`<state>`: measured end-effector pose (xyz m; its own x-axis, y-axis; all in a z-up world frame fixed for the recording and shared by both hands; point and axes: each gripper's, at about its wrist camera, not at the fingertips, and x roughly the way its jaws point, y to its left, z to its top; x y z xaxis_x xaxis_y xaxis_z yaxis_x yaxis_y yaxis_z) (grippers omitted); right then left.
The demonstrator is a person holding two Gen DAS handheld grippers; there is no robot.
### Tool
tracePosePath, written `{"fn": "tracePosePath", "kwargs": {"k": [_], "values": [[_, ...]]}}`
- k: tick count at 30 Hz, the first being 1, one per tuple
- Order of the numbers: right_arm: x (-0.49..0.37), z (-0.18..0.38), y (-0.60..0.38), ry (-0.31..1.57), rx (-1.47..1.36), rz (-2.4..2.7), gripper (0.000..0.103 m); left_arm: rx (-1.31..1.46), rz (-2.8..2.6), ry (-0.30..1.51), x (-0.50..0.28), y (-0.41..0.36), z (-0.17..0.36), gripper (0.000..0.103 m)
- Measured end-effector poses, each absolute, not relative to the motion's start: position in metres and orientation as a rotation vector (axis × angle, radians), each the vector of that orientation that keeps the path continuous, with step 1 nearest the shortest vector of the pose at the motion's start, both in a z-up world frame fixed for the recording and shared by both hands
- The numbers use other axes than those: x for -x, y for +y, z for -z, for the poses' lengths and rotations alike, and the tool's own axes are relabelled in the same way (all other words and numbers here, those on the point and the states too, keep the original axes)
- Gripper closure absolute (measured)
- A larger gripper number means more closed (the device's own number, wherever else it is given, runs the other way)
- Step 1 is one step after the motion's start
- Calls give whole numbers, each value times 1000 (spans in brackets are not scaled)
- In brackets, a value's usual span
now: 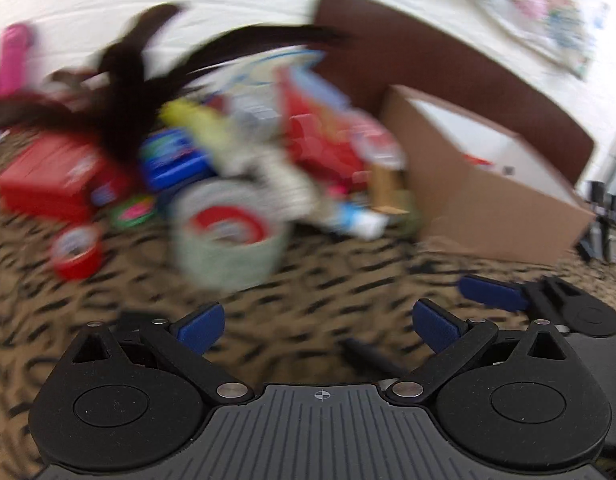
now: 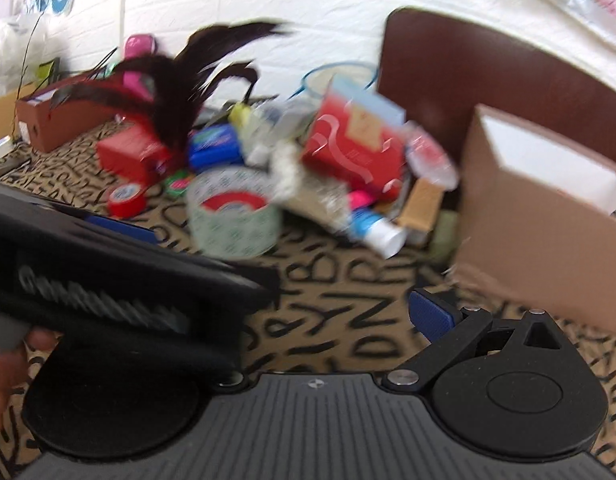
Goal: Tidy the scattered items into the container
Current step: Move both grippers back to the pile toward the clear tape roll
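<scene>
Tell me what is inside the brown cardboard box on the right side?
The cardboard box shows a white inner wall and a small red patch low down, too blurred to name. Its near wall hides the bottom, so the rest of the contents cannot be seen.

A home room: white brick wall point(image 2: 308, 0), brown chair point(image 2: 487, 80), letter-print tablecloth point(image 2: 327, 300).

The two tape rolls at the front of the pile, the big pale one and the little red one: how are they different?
The big pale roll is much wider and taller than the small red roll. The pale one has a patterned greenish-white outside with a red inner ring; the red one is red outside with a pale centre. Both lie on the lettered cloth, apart, untouched by either gripper.
</scene>
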<state>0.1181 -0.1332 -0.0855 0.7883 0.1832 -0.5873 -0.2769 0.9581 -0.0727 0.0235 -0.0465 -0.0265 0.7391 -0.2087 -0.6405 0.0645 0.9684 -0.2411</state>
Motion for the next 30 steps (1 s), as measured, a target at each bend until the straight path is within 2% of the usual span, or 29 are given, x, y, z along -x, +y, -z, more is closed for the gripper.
{"fn": "tracePosePath", "kwargs": {"k": [6,11,16,20,25,30], "values": [[-122,93,-98,643,154,-344,6,260,27,721,-17,17,36,0],[-135,98,-63,666,192,-409,27,289,-21,716,-24,57,40,5],[-149,89,-44,622,227,-409,33,295,-47,718,-37,83,44,13],[-164,80,-41,579,216,-369,33,340,-68,722,-50,100,46,14],[-180,91,-35,625,254,-377,32,354,-29,723,-54,97,44,14],[-158,102,-37,635,313,-410,33,334,30,728,-51,77,42,13]]}}
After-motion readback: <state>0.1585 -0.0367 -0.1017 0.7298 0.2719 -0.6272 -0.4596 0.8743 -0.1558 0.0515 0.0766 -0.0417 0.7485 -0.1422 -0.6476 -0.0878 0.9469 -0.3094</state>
